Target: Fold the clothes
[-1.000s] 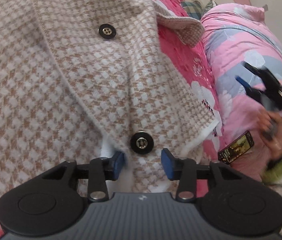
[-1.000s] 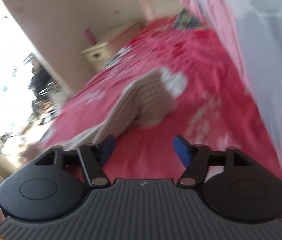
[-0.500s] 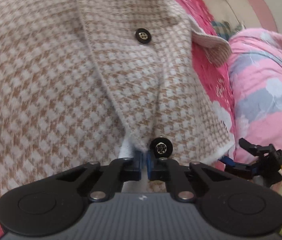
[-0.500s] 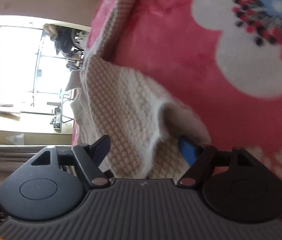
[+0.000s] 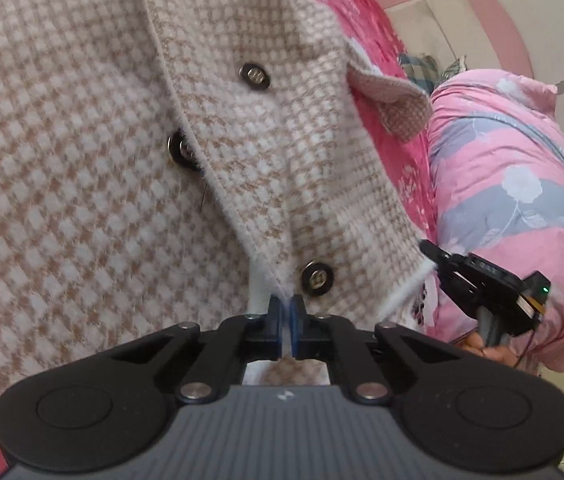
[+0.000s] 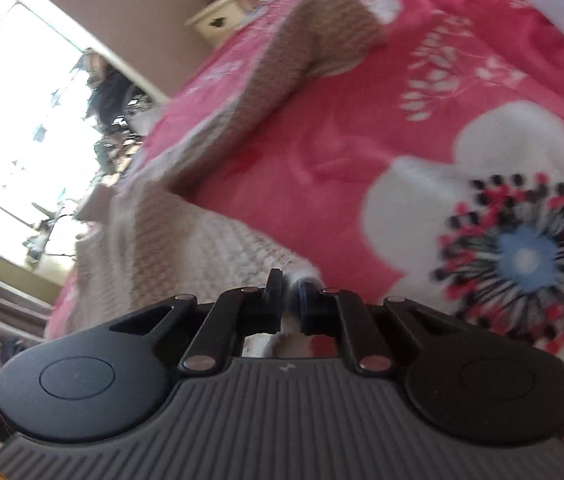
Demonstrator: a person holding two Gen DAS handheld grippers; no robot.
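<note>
grippers (image 5: 285,307) (image 6: 291,285) pinch cardigan (image 5: 82,140)

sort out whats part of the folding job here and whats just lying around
Part of the job:
- houndstooth cardigan
- left gripper, shut on the cardigan's hem
- right gripper, shut on a cardigan corner
- red floral bedspread under it

Lying about:
- pink and grey quilt
- cream bedside cabinet

Spread flat on the bed (image 6: 322,140) — a cardigan (image 5: 82,160), hem edge pinched by the left gripper (image 5: 285,322) just left of the lowest button (image 5: 317,278). At its right corner, the right gripper (image 5: 482,292); beyond that, a quilt (image 5: 522,168) — nightstand (image 6: 218,20) past the far end.
</note>
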